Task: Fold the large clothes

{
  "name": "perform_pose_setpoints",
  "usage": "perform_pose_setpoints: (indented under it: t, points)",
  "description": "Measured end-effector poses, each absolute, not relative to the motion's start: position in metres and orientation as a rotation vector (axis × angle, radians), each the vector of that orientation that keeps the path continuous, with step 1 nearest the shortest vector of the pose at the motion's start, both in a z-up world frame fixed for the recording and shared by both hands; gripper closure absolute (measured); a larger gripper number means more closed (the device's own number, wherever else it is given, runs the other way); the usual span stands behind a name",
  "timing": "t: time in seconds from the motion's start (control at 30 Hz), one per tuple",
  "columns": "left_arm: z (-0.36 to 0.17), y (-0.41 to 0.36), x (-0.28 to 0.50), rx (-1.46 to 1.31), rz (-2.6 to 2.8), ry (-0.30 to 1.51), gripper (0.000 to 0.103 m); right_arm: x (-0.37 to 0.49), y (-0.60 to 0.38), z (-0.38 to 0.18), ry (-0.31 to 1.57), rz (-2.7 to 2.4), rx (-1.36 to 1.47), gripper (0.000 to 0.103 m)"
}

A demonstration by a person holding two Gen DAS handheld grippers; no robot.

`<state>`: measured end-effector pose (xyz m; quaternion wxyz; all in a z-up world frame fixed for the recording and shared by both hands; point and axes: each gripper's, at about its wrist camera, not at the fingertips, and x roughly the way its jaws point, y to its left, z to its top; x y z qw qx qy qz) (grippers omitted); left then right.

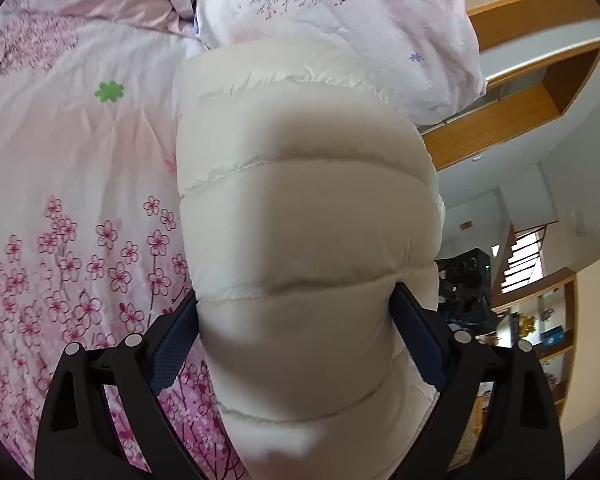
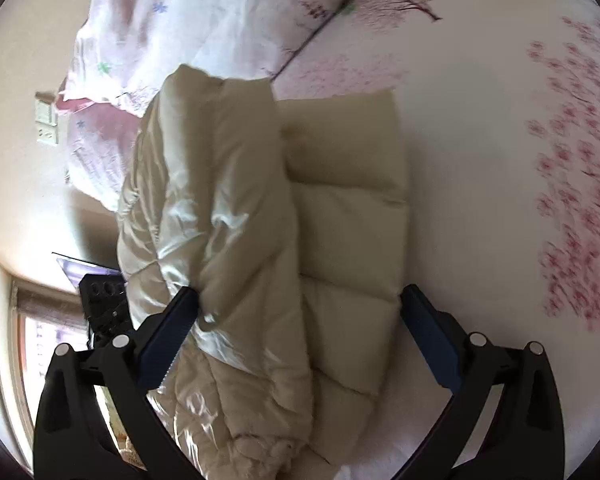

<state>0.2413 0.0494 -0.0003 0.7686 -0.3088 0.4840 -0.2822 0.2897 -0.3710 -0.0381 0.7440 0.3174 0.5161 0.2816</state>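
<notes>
Two tools working one cream quilted puffer jacket [image 2: 260, 240] lying on the pink blossom-print bed sheet [image 1: 80, 160]. Left tool [image 1: 296, 320] pinching a puffy padded fold; right tool [image 2: 300, 312] gaping wide, gripping nothing. Probably handling light, soft, slippery; gripping along stitched seams.

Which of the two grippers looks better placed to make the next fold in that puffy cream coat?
Probably the left. The left gripper has the puffy coat bulging between its pads, seemingly gripped. The right gripper stands wide open around the coat, holding nothing, so it would need to grasp first.
</notes>
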Motion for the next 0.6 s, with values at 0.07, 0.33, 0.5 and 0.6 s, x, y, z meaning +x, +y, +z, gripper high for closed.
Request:
perform_pose_setpoints:
  t: [0.07, 0.33, 0.5, 0.6]
  points:
    - [-0.005, 0.048, 0.247, -0.698, -0.628, 1.062, 0.01, 0.295, -0.362, -0.04, 1.15, 0.667, 0.695, 0.002]
    - [-0.022, 0.041, 0.264, -0.779, -0.664, 1.079, 0.01, 0.302, -0.329, -0.038, 1.178, 0.79, 0.606, 0.002]
    - [-0.028, 0.04, 0.266, -0.814, -0.695, 1.069, 0.017, 0.3, -0.314, -0.039, 1.17, 0.854, 0.581, 0.012]
    - [-0.029, 0.043, 0.265, -0.842, -0.708, 1.062, 0.025, 0.302, -0.311, -0.046, 1.178, 0.892, 0.64, 0.032]
